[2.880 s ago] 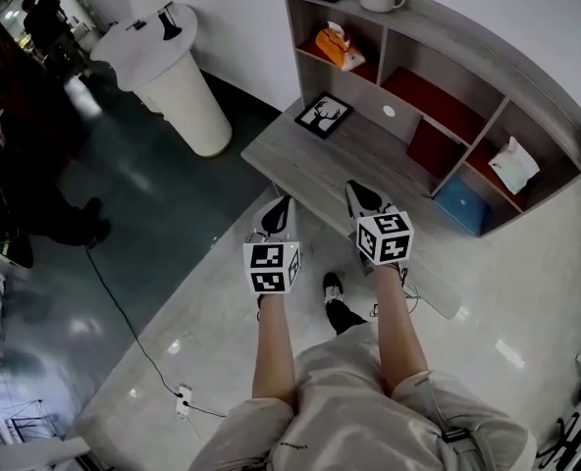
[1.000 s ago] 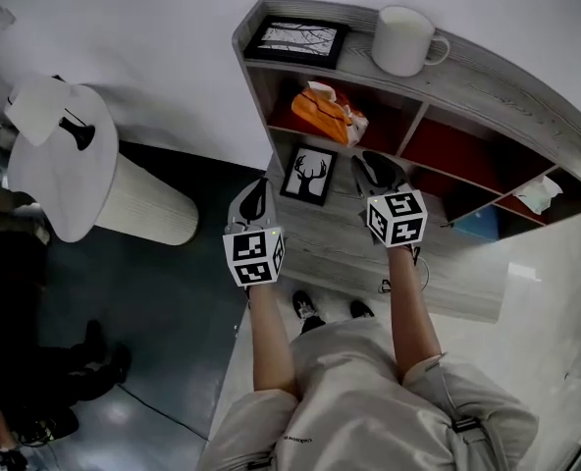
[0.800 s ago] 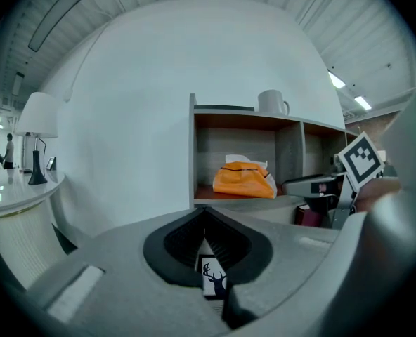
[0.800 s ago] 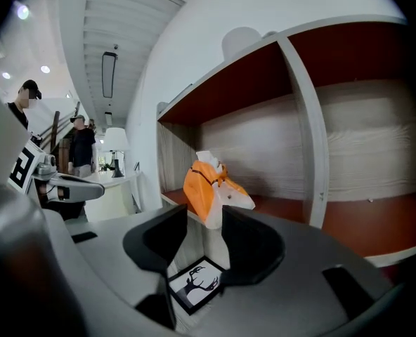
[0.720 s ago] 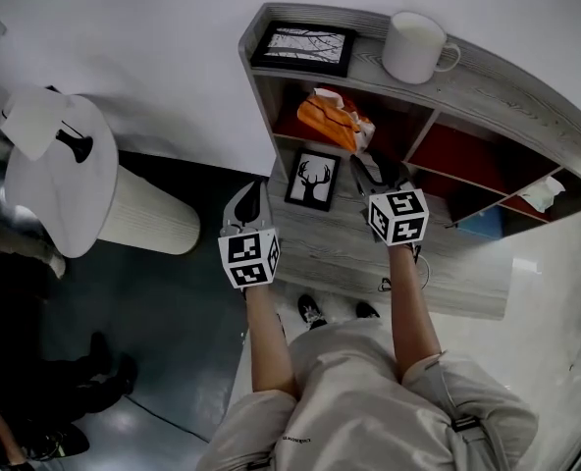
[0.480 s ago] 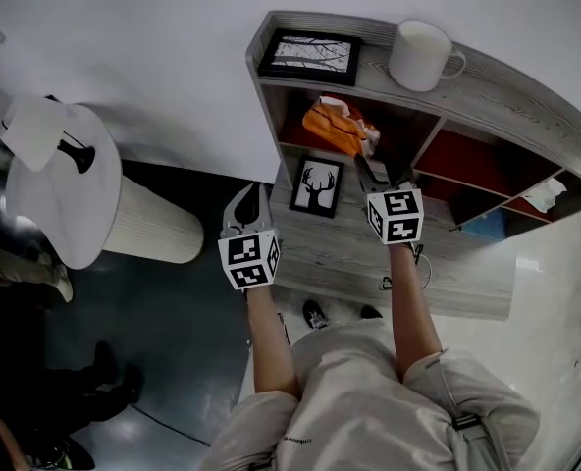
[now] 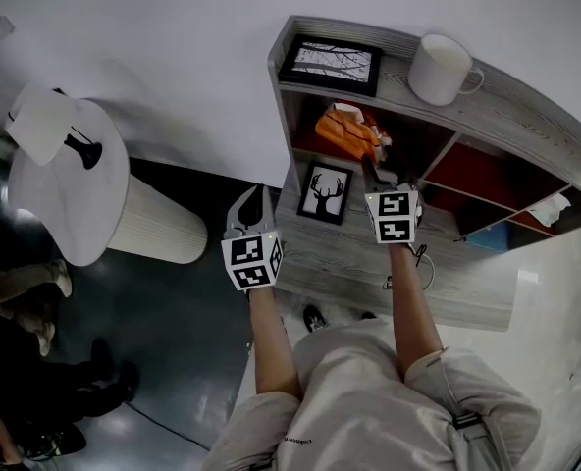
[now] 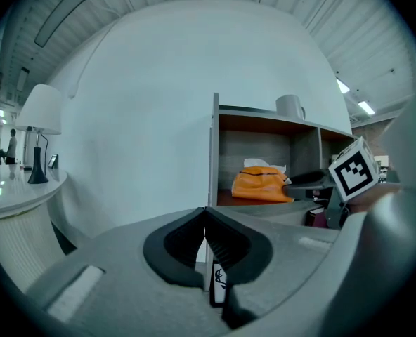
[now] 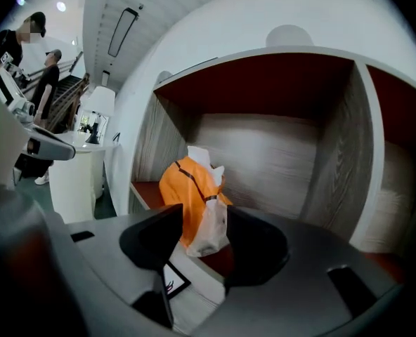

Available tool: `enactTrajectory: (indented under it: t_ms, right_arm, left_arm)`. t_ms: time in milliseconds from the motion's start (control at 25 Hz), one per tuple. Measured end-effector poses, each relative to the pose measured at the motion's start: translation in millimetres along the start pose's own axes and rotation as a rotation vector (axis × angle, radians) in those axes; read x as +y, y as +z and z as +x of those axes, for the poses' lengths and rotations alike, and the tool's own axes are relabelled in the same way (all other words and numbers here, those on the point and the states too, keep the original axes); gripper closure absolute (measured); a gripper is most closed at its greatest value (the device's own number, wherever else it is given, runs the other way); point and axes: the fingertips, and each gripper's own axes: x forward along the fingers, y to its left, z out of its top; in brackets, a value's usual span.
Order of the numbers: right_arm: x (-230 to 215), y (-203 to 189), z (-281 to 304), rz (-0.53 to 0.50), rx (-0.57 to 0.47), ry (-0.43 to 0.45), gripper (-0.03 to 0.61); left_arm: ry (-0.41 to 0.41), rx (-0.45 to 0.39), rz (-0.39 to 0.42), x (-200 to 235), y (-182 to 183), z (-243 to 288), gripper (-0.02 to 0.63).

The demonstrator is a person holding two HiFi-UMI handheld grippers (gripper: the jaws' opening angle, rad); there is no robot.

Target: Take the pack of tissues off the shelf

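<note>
the orange pack of tissues (image 7: 347,131) lies in the top left compartment of the grey shelf (image 7: 526,116), on its red floor. the right gripper (image 7: 381,172) points into that compartment. its jaws have just been opening and stand wide apart, released, with the pack's near end in the gap between them and the pads not pressing it. the left gripper (image 7: 255,200) hangs left of the shelf's side wall, jaws clenched together on nothing. a white mug (image 7: 440,67) and a framed picture (image 7: 330,64) sit on top.
</note>
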Motion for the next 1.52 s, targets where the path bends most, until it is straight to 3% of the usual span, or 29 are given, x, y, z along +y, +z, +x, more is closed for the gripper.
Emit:
enactTrajectory:
  t_ms: [200,360,680,1040,1520]
  right_arm:
    - [0.2,3.8,12.6,-0.004,0.011,0.025,0.368]
    - [0.5,1.7,18.5,0.016,0.021,0.039,0.474]
    - [4.3,3.9,15.0,0.006,0.006,0.067,0.547]
    - [8.1,21.8,-4.7,-0.017,-0.074,0.09,0.558]
    - [23.0,35.4,-37.2,-0.029,-0.154,0.185,0.558]
  left_arm:
    - [0.035,-0.013,-0.008,10.8,4.9,-3.1,0.604]
    - [0.062,-0.018,-0.01,18.4,9.0,-7.9,0.604]
    - [0.099,-0.016,-0.022,19.2,5.0,-21.3,0.604]
    - [0.143,-0.017,-0.028,9.6,2.8,-43.4,0.604]
    - [0.197,-0.014,-0.04,-14.5,-5.8,-83.0,0.604]
